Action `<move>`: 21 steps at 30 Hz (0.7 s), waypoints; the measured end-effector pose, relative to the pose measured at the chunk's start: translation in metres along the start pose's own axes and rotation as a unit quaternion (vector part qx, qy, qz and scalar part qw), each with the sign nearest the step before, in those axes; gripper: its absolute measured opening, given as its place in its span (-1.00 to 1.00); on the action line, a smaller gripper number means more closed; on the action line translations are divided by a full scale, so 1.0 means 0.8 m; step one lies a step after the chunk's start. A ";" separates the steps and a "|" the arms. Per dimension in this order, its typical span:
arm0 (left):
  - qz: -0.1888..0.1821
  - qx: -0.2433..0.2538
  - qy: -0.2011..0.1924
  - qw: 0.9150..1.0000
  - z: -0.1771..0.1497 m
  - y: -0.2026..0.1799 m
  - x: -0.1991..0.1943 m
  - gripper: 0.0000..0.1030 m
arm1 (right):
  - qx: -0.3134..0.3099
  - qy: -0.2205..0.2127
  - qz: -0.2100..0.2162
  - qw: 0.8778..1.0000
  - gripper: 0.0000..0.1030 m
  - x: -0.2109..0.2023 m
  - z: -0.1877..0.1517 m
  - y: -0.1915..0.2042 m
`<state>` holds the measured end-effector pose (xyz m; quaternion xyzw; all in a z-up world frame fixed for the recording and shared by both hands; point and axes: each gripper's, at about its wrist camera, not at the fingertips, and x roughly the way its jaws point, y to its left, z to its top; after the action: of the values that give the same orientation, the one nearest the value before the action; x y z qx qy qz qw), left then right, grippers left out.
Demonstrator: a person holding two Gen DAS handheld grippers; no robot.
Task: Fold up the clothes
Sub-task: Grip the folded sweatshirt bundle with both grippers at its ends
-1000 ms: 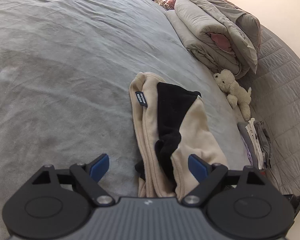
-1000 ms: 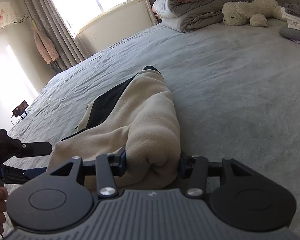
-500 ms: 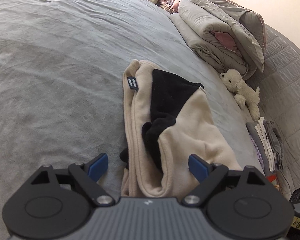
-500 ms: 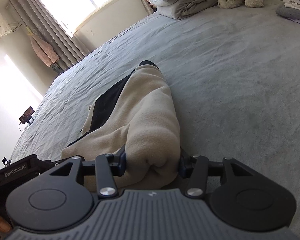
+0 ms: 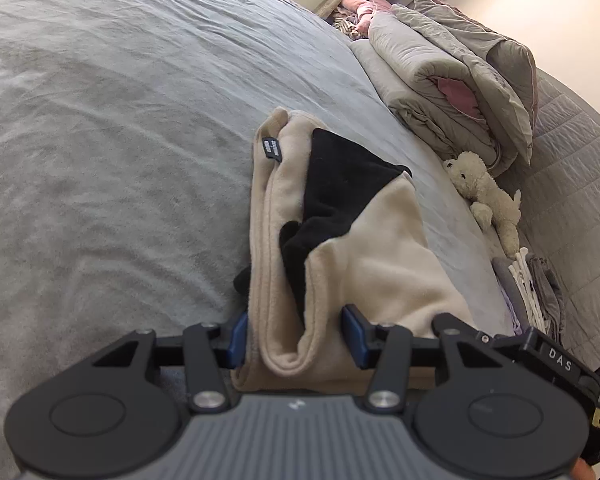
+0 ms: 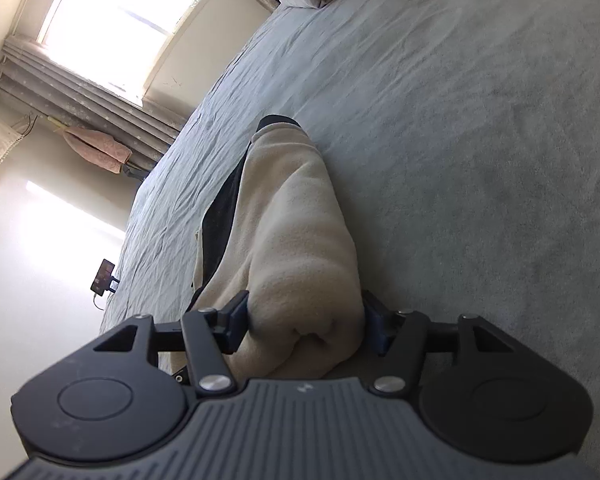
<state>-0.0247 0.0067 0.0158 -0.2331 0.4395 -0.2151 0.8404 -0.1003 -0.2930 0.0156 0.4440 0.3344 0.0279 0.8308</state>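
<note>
A tan fleece garment (image 5: 364,256) with black parts is laid in a long folded bundle on the grey bed (image 5: 112,152). One near end is squeezed by the left tool (image 5: 296,340). The other near end (image 6: 300,264) is squeezed by the right tool (image 6: 306,326). A white toy bear (image 5: 484,196) and folded quilts (image 5: 452,92) are seen far behind.

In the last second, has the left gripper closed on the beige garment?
Yes. The left gripper moved forward onto the beige garment and its blue pads narrowed from wide apart to pinching the fold.
</note>
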 end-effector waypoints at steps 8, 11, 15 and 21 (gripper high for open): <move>-0.009 -0.003 0.011 1.000 0.004 0.004 0.002 -0.06 | 0.029 -0.014 0.009 0.999 0.30 -0.003 -0.004 -0.003; -0.013 -0.004 0.015 1.000 0.006 0.005 0.003 -0.07 | -0.034 -0.023 -0.028 0.999 0.18 0.001 -0.011 0.018; -0.017 -0.002 0.017 1.000 0.007 0.005 0.002 -0.07 | -0.134 -0.045 -0.064 0.988 -0.01 -0.007 -0.021 0.048; -0.023 -0.025 0.032 0.999 0.008 0.005 0.002 0.04 | -0.290 -0.085 -0.111 0.947 -0.06 -0.021 -0.050 0.084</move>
<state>-0.0179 0.0105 0.0159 -0.2571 0.4662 -0.2305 0.8145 -0.1195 -0.2292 0.0598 0.1447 0.2875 -0.0067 0.9468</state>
